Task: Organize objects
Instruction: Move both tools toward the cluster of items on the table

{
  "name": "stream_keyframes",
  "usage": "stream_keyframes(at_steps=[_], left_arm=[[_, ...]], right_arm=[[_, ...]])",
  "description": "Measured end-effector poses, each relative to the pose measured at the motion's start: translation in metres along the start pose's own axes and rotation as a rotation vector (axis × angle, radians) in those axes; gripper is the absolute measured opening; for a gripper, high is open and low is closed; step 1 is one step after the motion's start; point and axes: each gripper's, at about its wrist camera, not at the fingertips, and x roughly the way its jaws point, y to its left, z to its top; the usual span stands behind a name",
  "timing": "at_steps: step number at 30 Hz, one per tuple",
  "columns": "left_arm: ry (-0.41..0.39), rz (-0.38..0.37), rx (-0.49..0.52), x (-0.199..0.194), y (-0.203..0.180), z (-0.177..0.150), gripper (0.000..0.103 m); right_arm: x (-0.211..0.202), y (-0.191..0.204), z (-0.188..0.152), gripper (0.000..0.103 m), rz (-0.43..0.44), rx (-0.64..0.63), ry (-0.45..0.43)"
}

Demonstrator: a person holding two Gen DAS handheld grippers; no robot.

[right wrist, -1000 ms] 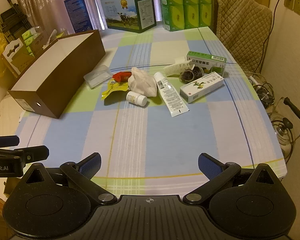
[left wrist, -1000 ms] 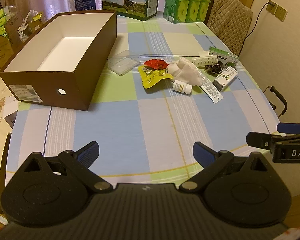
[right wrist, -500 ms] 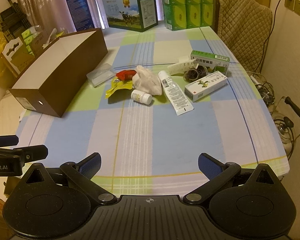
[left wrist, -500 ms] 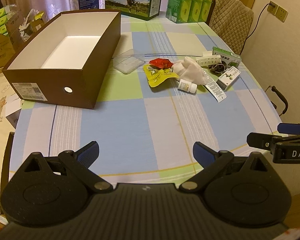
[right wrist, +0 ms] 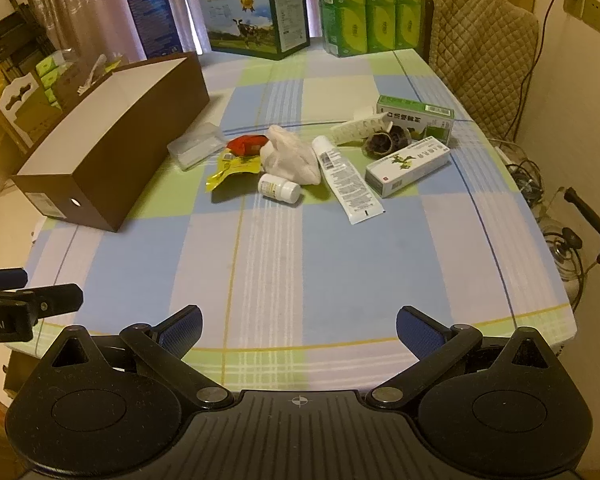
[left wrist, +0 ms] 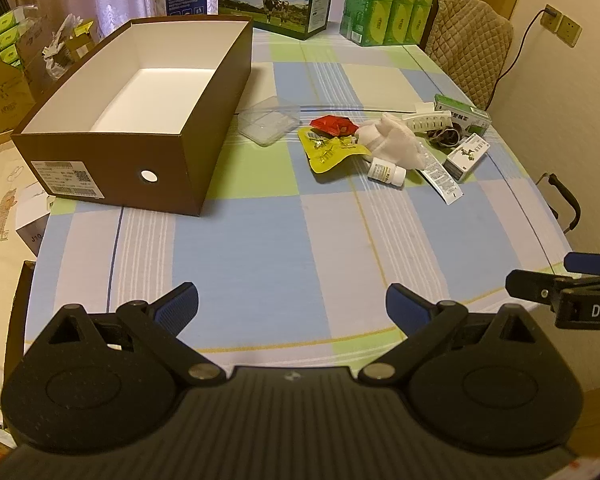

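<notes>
Here both grippers, left (left wrist: 292, 304) and right (right wrist: 299, 326), hang wide open and empty over the table (right wrist: 340, 264); the box (left wrist: 132, 120) stands beside the clutter.

Left wrist view: table with open box and clutter

Left gripper (left wrist: 292, 306) jaws spread wide, empty, above checked tablecloth (left wrist: 268, 240). Brown box (left wrist: 180, 152) empty; pill bottle (left wrist: 387, 172), yellow pouch (left wrist: 330, 152), white tube (left wrist: 440, 176) lie right of it.

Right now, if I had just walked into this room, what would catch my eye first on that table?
Probably the big brown box on the table's left side, open on top with nothing visible inside. Next, the cluster to its right: a yellow pouch, a white pill bottle on its side, a white tube and small medicine cartons. Nearest you, both grippers hover with jaws open, holding nothing.
</notes>
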Motion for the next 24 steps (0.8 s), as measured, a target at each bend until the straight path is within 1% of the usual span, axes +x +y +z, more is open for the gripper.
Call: stream_keyframes(at_steps=[5,11,24], left_arm=[[0.000,0.009,-0.005,0.007,-0.003,0.007,0.099],[0.003,0.021,-0.020,0.017,-0.005,0.019,0.099],[0.003,0.023,-0.050,0.061,-0.022,0.064,0.099]], right_arm=[[0.006,-0.010,0.008,0.101,-0.001,0.011,-0.007],[0.019,-0.024,0.028,0.101,0.016,0.016,-0.024],[0.059,-0.080,0.077,0.101,-0.021,0.052,-0.052]])
